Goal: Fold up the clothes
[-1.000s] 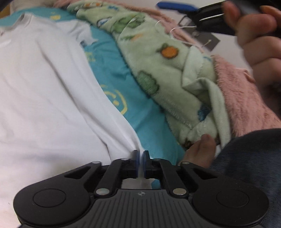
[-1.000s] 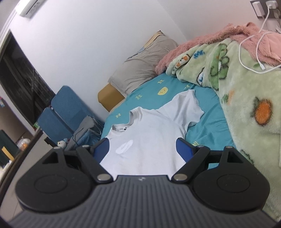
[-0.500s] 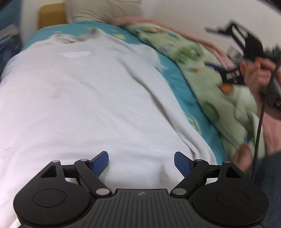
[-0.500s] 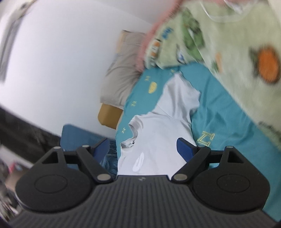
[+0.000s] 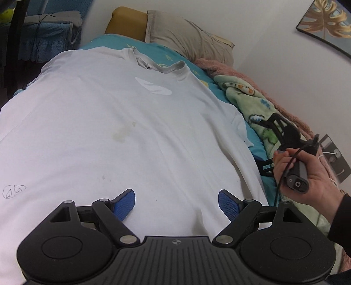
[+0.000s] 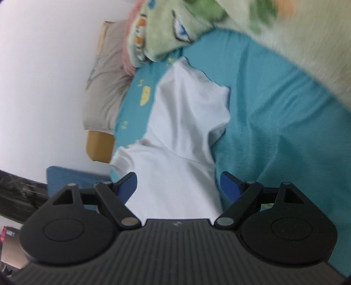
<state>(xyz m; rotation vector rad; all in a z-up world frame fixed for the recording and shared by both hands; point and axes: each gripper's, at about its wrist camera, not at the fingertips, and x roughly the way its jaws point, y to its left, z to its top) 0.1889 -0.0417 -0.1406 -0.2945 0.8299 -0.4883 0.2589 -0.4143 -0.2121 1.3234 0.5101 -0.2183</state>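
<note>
1. Left wrist view: left gripper point(image 5: 176, 202) spread wide, empty, over the white shirt point(image 5: 131, 131) lying flat on the bed point(image 5: 256, 151).
2. Right gripper point(image 6: 178, 186) equally wide, empty, above the shirt's sleeve point(image 6: 193, 109).

A teal sheet point(image 5: 256, 149) covers the bed. At twelve o'clock in the left view lies a grey pillow point(image 5: 186, 37), with a mustard cushion point(image 5: 126, 23) just left of it. A green blanket point(image 5: 252, 98) runs along three o'clock, with a pink blanket point(image 5: 232, 72) behind. A leaf picture point(image 5: 326, 19) hangs at one o'clock.
</note>
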